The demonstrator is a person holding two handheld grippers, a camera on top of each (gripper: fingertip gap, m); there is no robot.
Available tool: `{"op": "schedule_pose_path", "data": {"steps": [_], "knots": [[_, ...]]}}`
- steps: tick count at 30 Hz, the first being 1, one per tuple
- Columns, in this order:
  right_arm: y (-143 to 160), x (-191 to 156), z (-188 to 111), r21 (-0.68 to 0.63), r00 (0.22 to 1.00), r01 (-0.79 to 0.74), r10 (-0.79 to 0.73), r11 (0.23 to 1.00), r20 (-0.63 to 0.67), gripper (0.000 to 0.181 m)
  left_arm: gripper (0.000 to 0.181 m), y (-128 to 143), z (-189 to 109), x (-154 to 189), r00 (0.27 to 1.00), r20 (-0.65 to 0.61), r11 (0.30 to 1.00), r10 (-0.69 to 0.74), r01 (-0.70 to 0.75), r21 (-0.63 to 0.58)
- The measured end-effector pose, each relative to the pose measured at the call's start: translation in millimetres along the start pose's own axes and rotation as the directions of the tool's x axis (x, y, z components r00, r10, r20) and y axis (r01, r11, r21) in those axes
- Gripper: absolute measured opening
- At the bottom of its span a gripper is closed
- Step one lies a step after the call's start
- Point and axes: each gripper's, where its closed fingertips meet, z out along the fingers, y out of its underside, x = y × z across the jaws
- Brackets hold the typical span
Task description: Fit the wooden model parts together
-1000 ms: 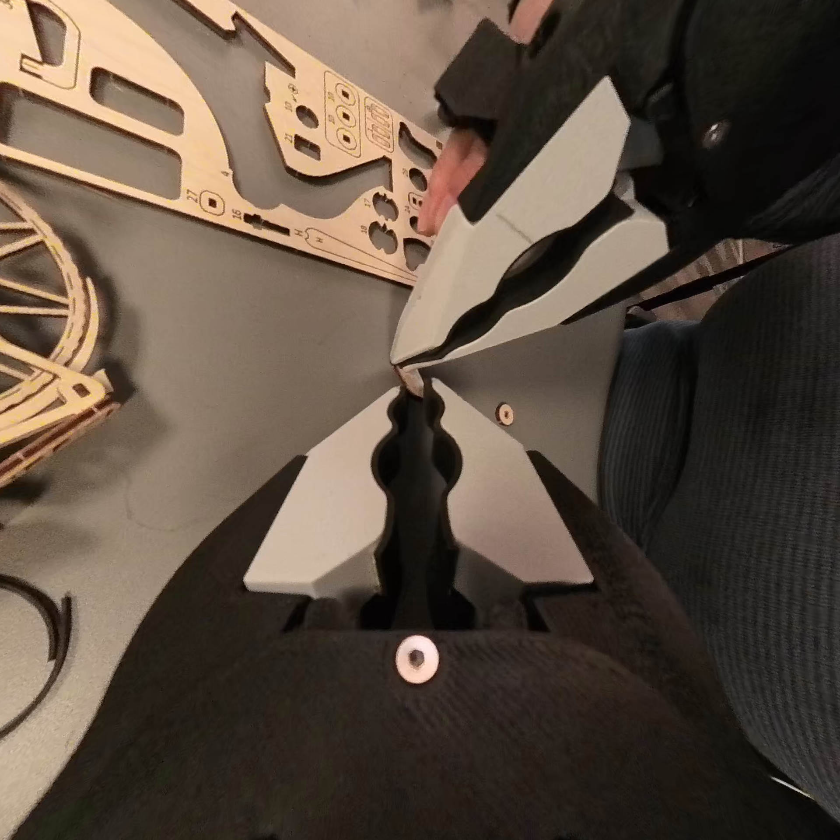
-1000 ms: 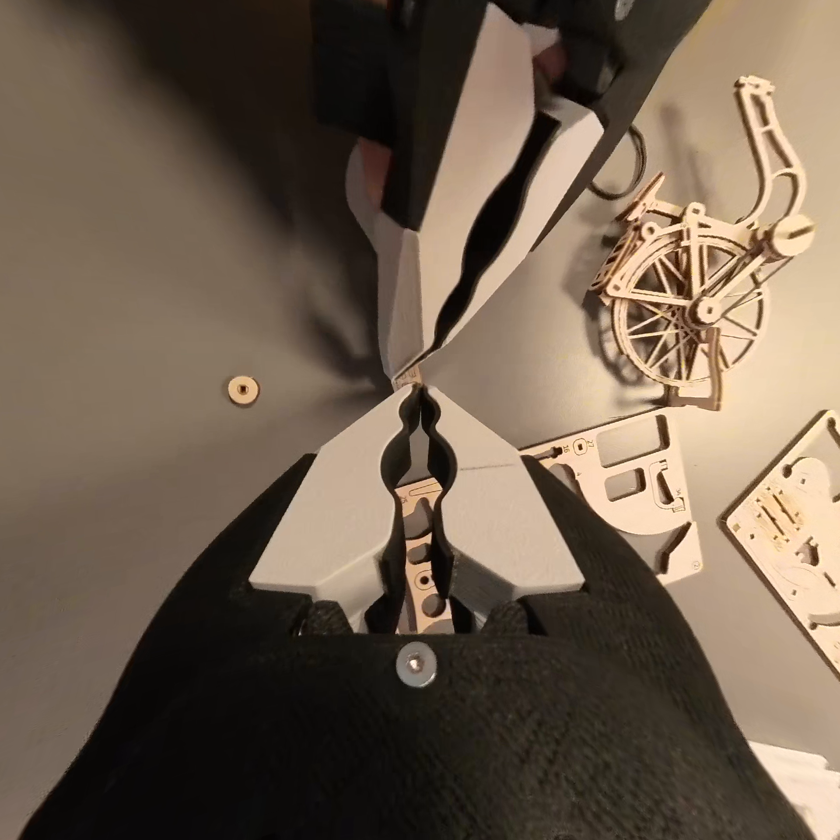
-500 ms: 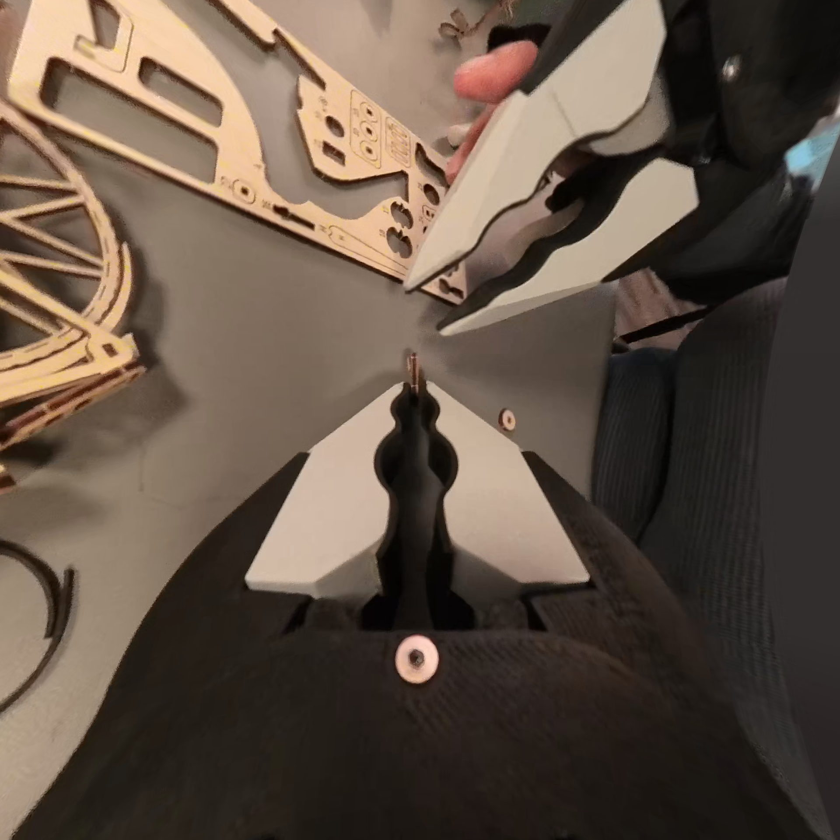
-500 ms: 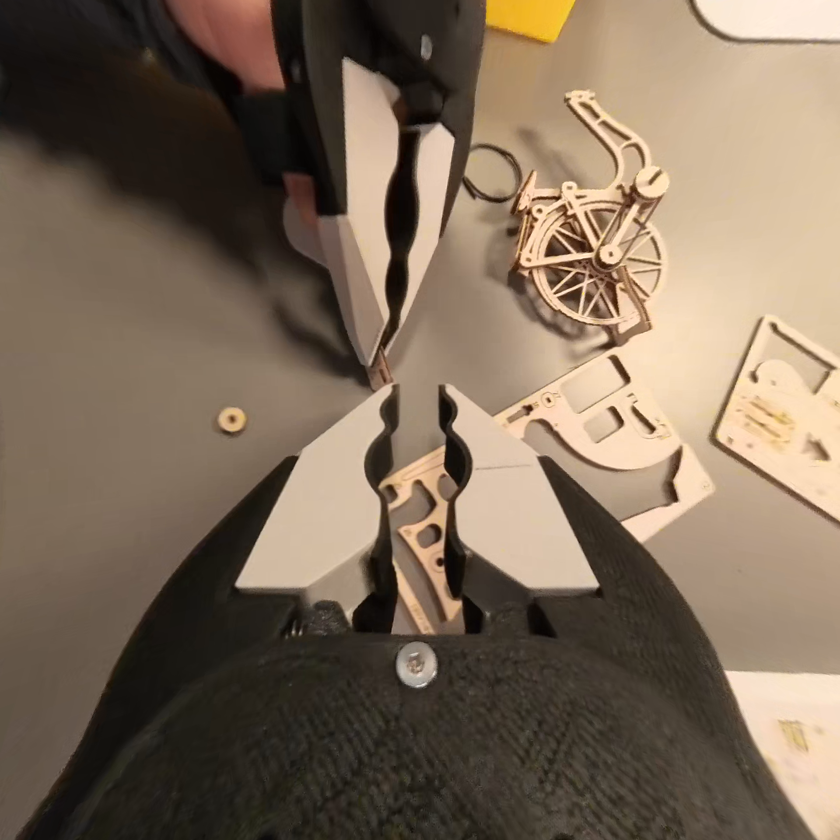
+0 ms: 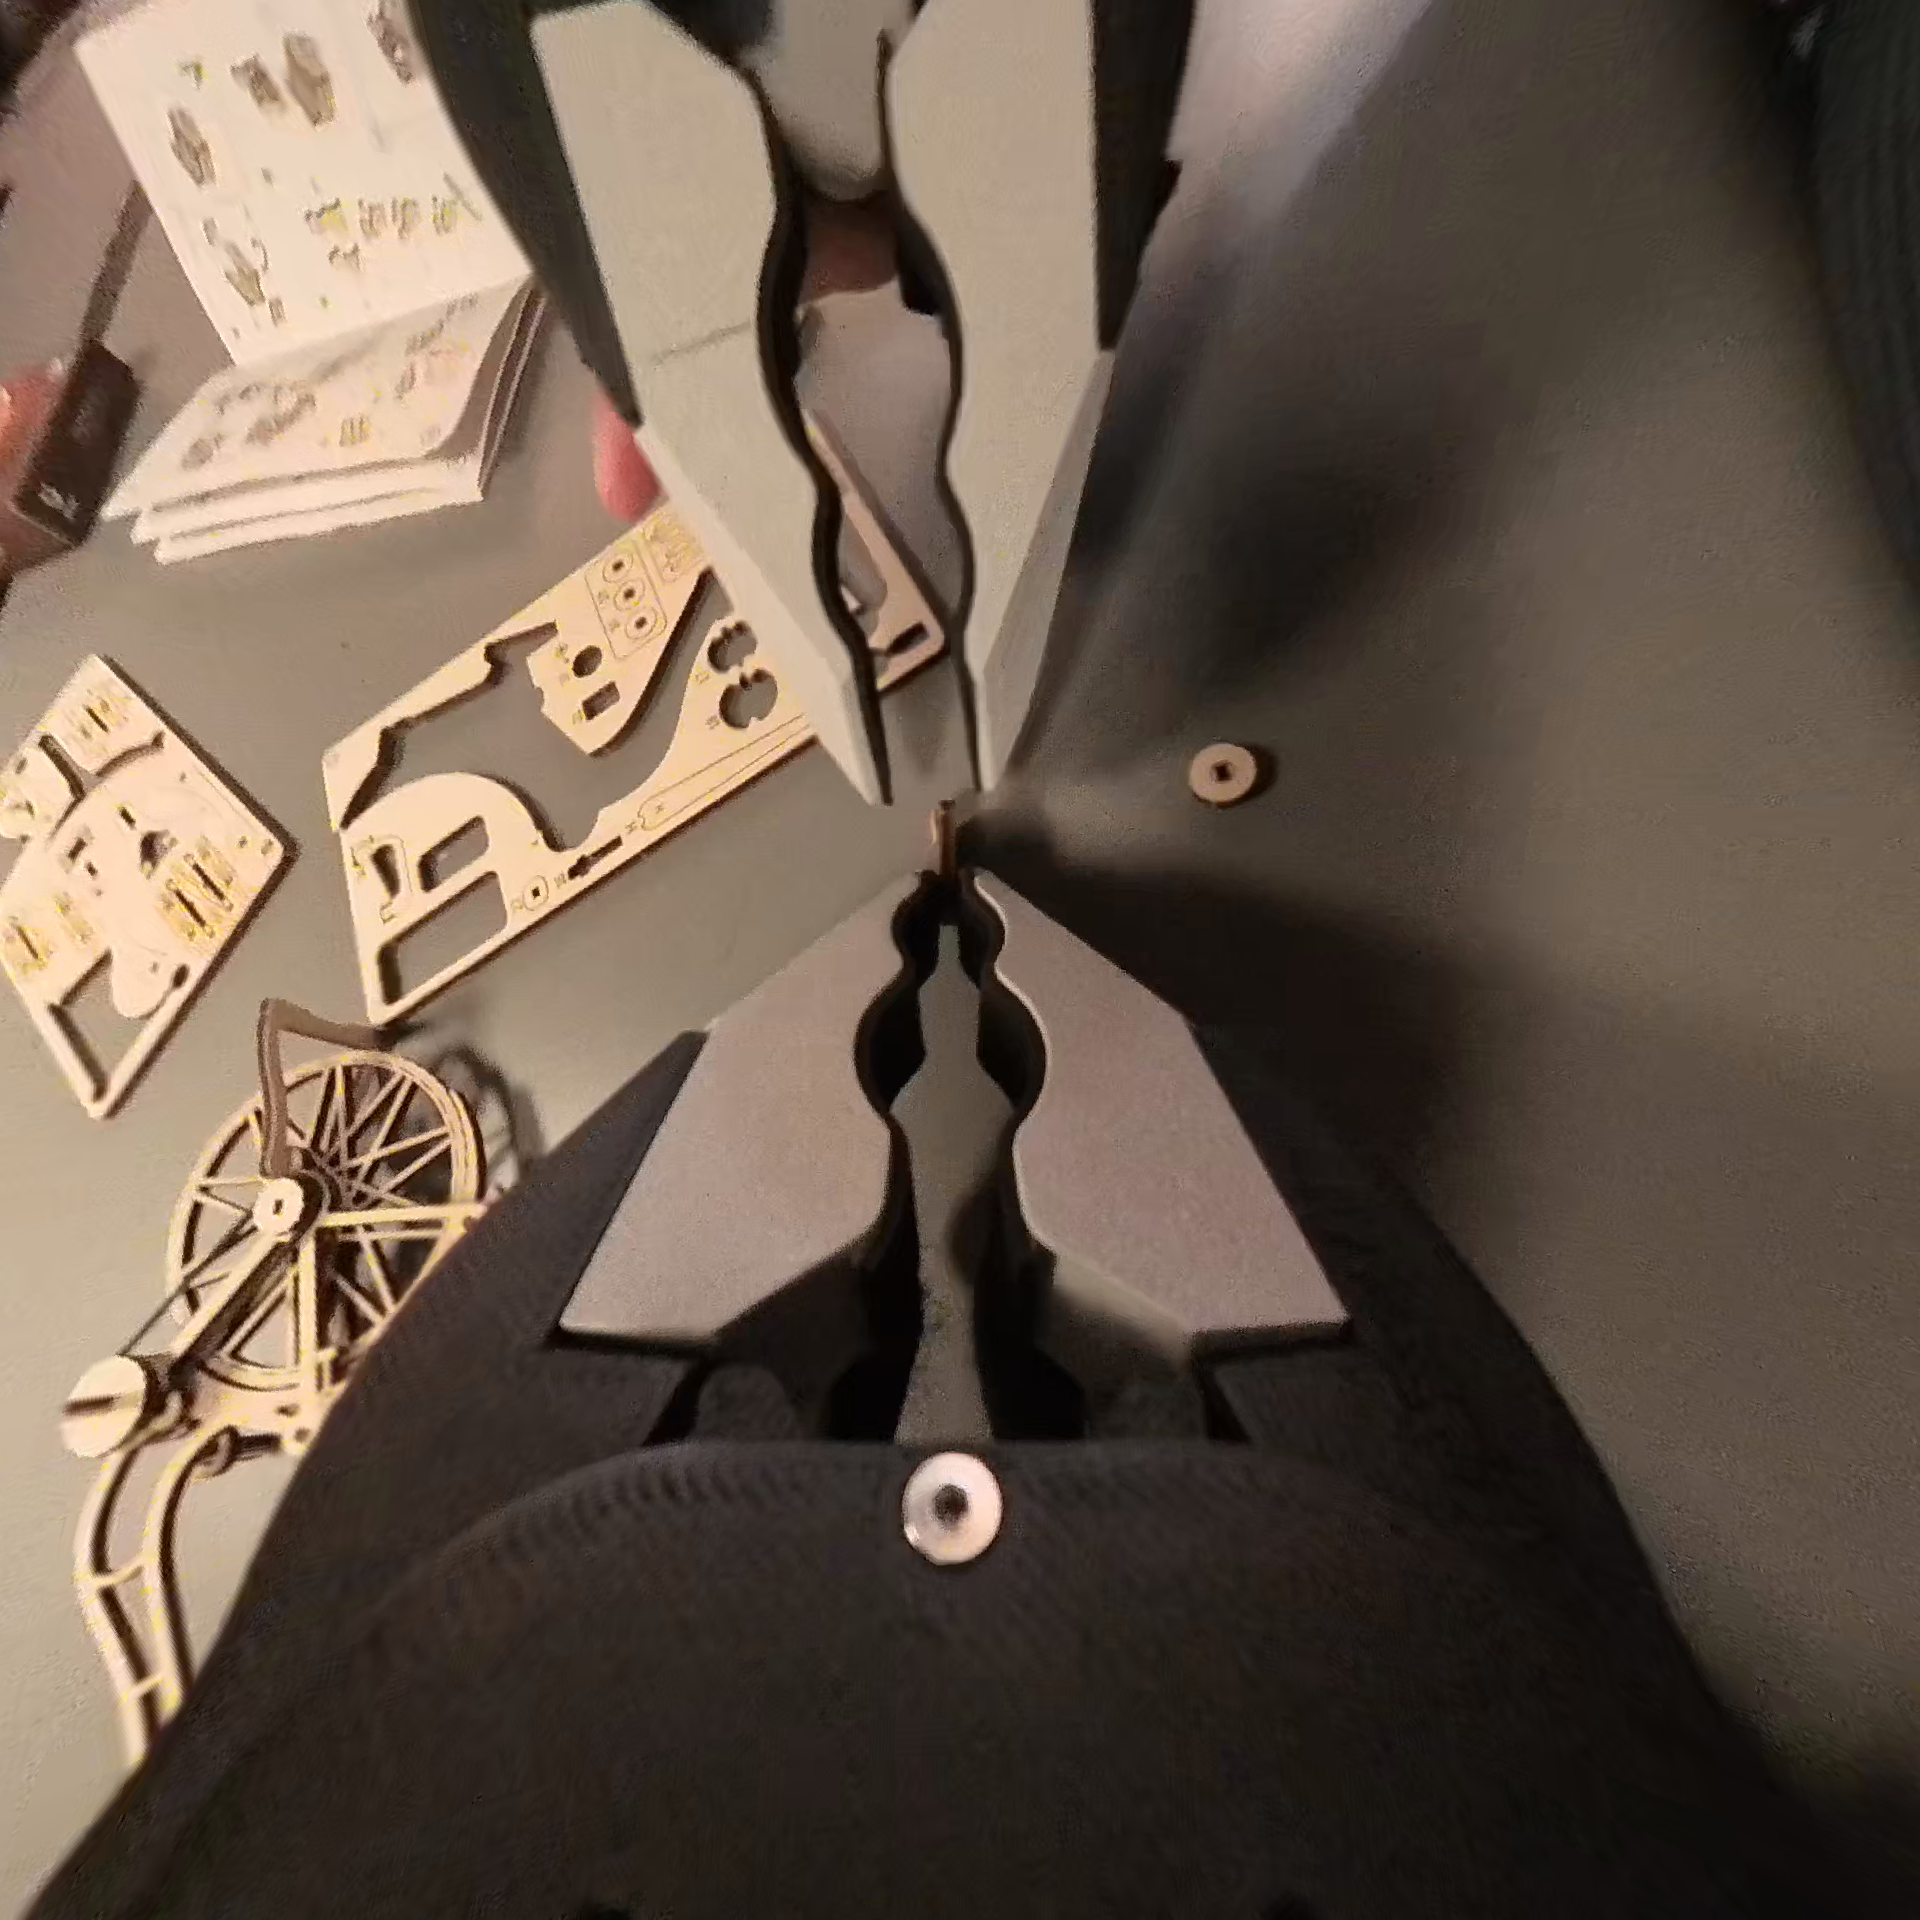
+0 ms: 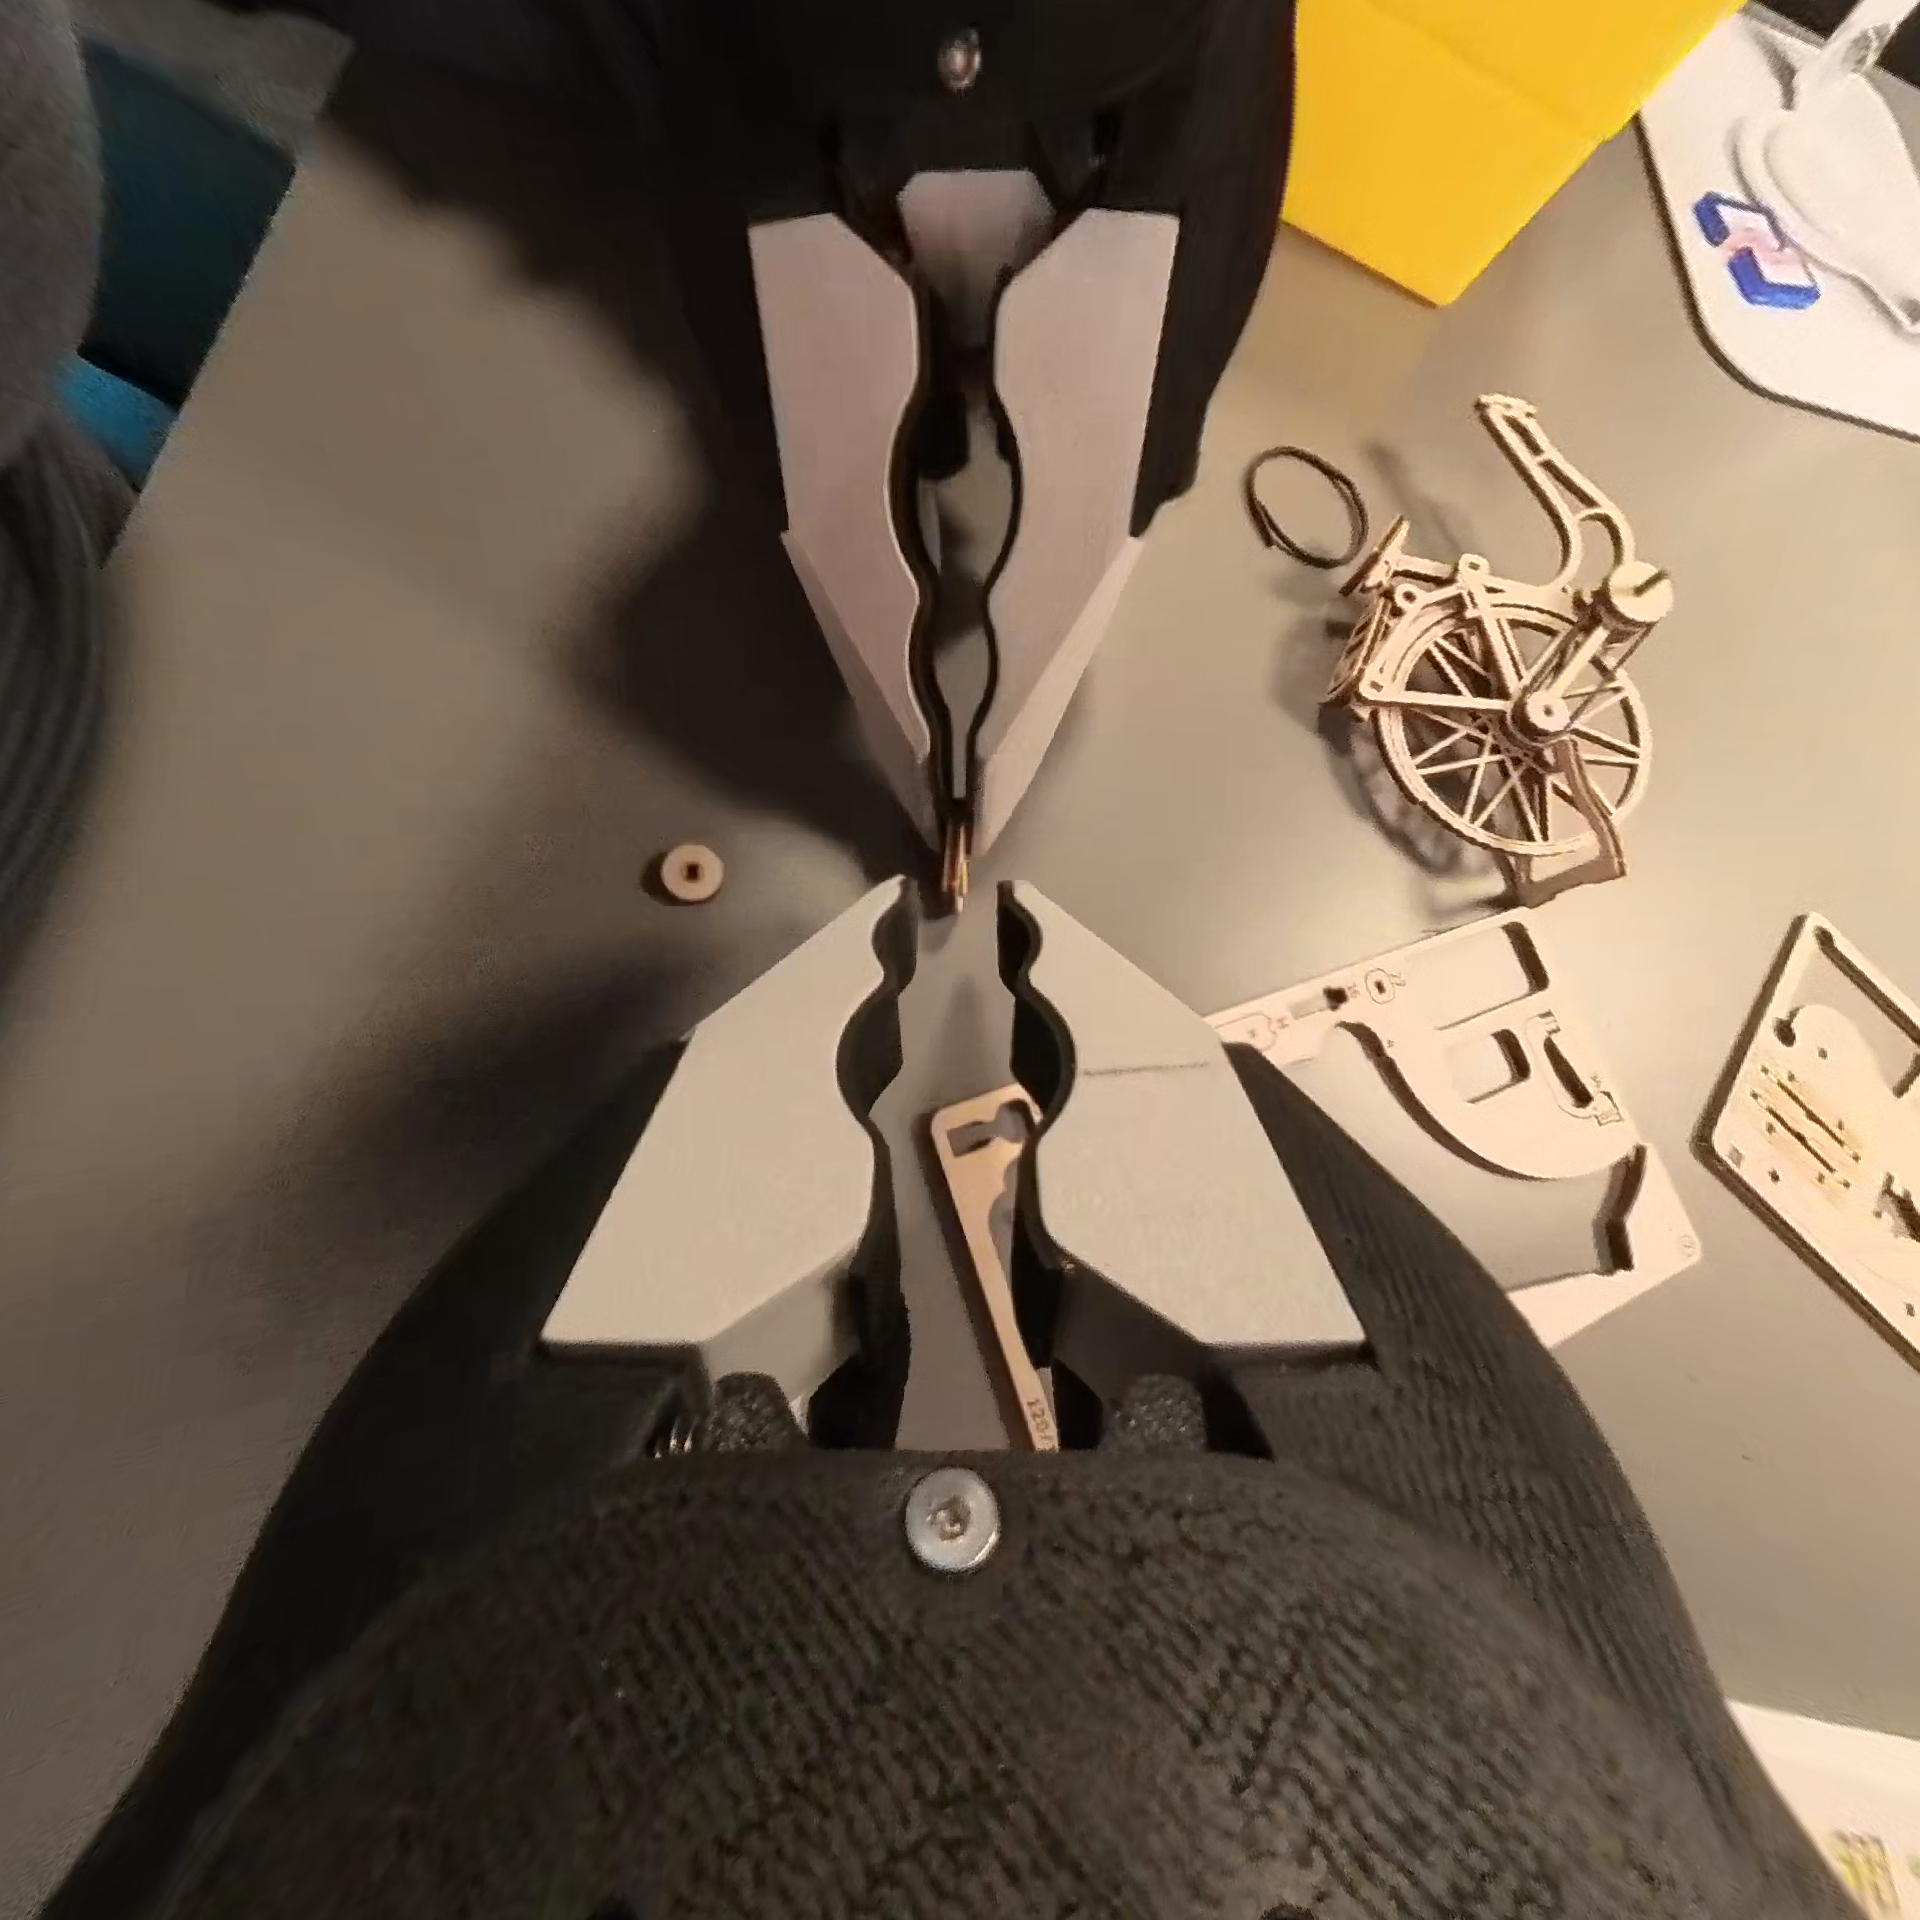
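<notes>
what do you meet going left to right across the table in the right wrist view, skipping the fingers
small wooden washer → small wooden piece pinched by the left gripper → black rubber band → wooden wheel model → parts sheet at the right edge

Matt grey plastic fingers point(image 6: 1101, 1049) sit in rough black knit-cloth housing point(image 6: 935, 1714) with a shiny metal screw point(image 6: 950, 1535); at two o'clock, pale laser-cut wooden wheel model point(image 6: 1507, 707) with dark scorched edges, and at one o'clock a smooth yellow box point(image 6: 1455, 125), on the matt grey table point(image 6: 364, 1039)
</notes>
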Motion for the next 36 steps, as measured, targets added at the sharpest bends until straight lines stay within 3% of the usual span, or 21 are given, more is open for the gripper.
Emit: {"op": "schedule_pose_path", "data": {"steps": [5, 9, 12, 15, 19, 24, 28, 30, 31, 34, 36], "knots": [[2, -2, 3, 0.005, 1.000, 0.016, -0.016, 1.000, 0.006, 0.008, 0.002, -1, 0, 3, 0.998, 0.010, 0.998, 0.063, -0.063, 0.006], [2, -5, -6, 0.030, 0.987, -0.108, 0.104, 0.994, 0.120, 0.008, 0.002, -1, 0, 2, 0.974, 0.072, 0.976, 0.216, -0.215, -0.009], [-2, -11, -12, 0.030, 0.948, -0.229, 0.216, 0.973, 0.233, 0.004, 0.001, -1, 2, 0, 0.908, 0.147, 0.920, 0.391, -0.389, -0.046], [-4, -5, -9, 0.022, 0.934, -0.280, 0.267, 0.960, 0.236, 0.000, 0.002, -1, 3, -5, 0.820, 0.207, 0.845, 0.534, -0.524, -0.107], [6, -5, 3, -0.068, 0.936, -0.256, 0.265, 0.964, 0.231, 0.000, 0.002, 2, 2, -8, 0.796, 0.223, 0.826, 0.564, -0.552, -0.119], [5, 1, 5, -0.055, 0.942, -0.245, 0.251, 0.968, 0.224, 0.000, 0.002, 3, 1, -10, 0.798, 0.226, 0.829, 0.558, -0.548, -0.113], [0, 9, 4, 0.015, 0.985, -0.119, 0.117, 0.993, 0.127, 0.012, 0.002, 5, 0, -19, 0.897, 0.238, 0.927, 0.373, -0.366, -0.075], [-7, 25, 0, 0.085, 0.998, -0.064, 0.066, 0.994, -0.016, 0.015, 0.002, -5, -7, -32, 0.958, 0.262, 0.991, 0.112, -0.126, 0.035], [-15, 37, -5, 0.137, 0.992, -0.054, 0.069, 0.989, -0.108, 0.016, 0.002, -13, -14, -43, 0.961, 0.269, 0.992, -0.064, 0.031, 0.125], [-54, 82, -42, 0.437, 0.888, -0.159, 0.321, 0.886, -0.328, 0.026, 0.002, -47, -54, -92, 0.825, 0.302, 0.822, -0.478, 0.298, 0.485], [-83, 98, -70, 0.641, 0.809, -0.204, 0.496, 0.740, -0.315, 0.030, 0.002, -62, -74, -112, 0.760, 0.337, 0.758, -0.555, 0.295, 0.582]]}}
